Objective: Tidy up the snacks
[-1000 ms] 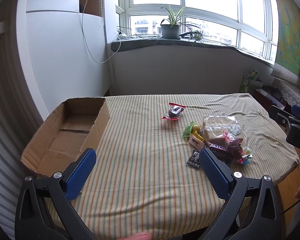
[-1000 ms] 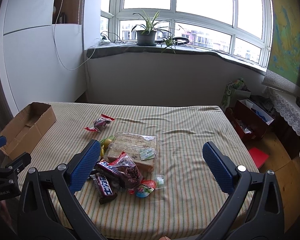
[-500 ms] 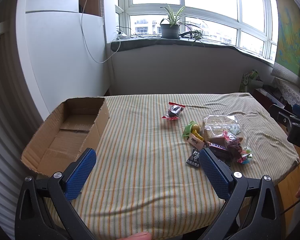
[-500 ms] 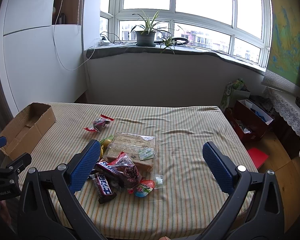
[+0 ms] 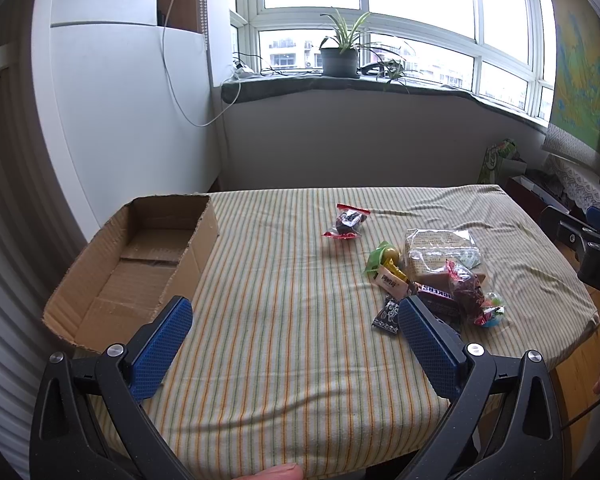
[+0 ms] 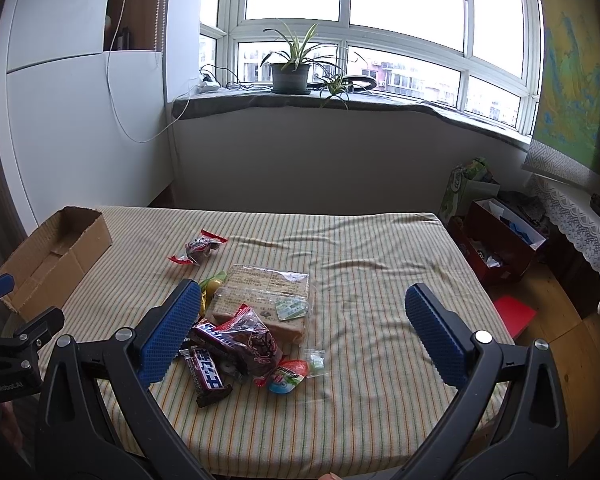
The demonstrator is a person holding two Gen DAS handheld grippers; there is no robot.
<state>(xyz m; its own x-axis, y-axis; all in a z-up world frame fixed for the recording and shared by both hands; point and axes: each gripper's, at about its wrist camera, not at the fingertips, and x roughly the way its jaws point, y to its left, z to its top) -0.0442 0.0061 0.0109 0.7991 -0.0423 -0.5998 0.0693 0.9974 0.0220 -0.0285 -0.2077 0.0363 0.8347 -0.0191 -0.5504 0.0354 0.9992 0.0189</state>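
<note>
The left gripper hangs with its blue pads spread wide and nothing between them, above the near part of the striped tabletop. The right gripper is likewise spread wide and empty. Only a fingertip shows at the bottom rim of the left view, and a few fingers at its right rim; the rest of the person is cut off.

Just ahead of the right gripper's left pad lies the snack pile. That pad covers part of it, so an exact count is not possible. What can be made out: two dark chocolate bars, one dark red crinkled bag, one small round red and blue packet, one clear bag of flat crackers, and something green and yellow half hidden behind the pad. The wrapper lettering is mostly too small to read. One red-ended wrapped candy lies apart, farther ahead and to the left.

From the left gripper, the same pile sits beside and beyond its right pad, which overlaps a small dark packet. Ahead of its left pad stands one open cardboard box, at the tabletop's left edge, with bare bottom flaps showing inside. Between box and pile runs a broad stretch of bare cloth. To the right of the pile the cloth is bare up to the tabletop's right edge.
</note>
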